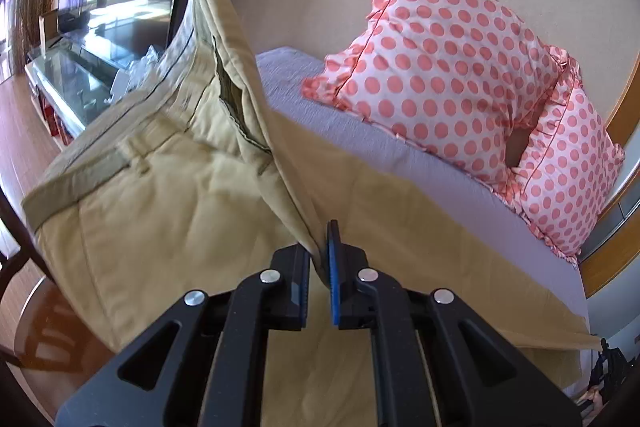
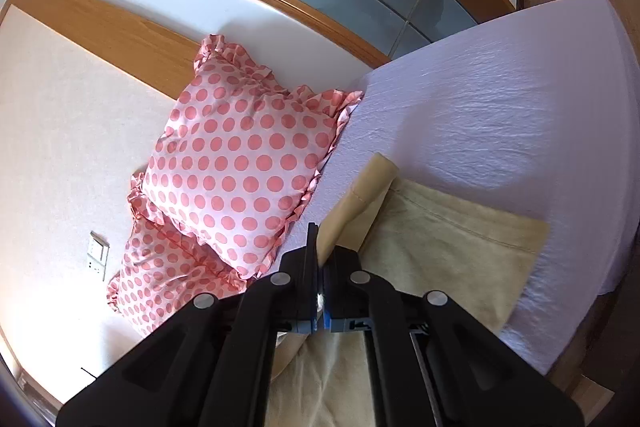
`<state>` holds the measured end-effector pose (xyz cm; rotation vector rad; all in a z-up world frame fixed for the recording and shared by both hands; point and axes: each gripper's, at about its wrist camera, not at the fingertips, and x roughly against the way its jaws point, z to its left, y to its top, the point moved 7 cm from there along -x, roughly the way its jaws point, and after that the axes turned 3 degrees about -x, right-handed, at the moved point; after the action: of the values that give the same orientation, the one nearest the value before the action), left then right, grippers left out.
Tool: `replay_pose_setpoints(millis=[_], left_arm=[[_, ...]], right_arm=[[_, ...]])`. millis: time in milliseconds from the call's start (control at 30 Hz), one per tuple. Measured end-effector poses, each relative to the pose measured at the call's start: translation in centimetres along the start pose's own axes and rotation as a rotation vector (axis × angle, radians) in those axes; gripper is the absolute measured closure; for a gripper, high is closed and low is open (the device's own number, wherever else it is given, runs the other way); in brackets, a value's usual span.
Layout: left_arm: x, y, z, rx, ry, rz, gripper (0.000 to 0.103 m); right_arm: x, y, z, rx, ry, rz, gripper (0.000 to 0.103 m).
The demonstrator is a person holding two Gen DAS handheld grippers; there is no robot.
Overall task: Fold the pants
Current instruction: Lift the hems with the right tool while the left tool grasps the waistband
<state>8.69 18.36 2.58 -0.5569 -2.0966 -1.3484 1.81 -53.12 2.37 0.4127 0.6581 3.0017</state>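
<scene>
Both claws are pinched tight on the khaki pants (image 1: 168, 195), our left claw (image 1: 320, 267) lifting the waist end toward 11 o'clock, our right claw (image 2: 320, 267) gripping a cuff while the other leg lies flat on the bed (image 2: 500, 99) at 2 o'clock.

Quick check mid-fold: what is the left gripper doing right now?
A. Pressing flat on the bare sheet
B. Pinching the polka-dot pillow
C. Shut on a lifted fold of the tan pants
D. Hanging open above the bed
C: in the left wrist view the left gripper has its jaws closed on a raised edge of the tan pants, which tent up from the bed; the polka-dot pillow lies untouched beyond.
</scene>
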Motion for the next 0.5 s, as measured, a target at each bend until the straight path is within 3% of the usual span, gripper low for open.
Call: replay_pose_setpoints(millis=[167,500], left_arm=[[1.3,-5.9,2.5,0.04,0.006,0.076,0.095],[2.1,-7.3,3.1,0.007,0.005,0.05,0.092]], right_arm=[[0.6,-0.7,-2.7,-0.019,-0.062,0.024,0.101],[1.7,-1.7,-5.3,-0.028,-0.115,0.053,0.101]])
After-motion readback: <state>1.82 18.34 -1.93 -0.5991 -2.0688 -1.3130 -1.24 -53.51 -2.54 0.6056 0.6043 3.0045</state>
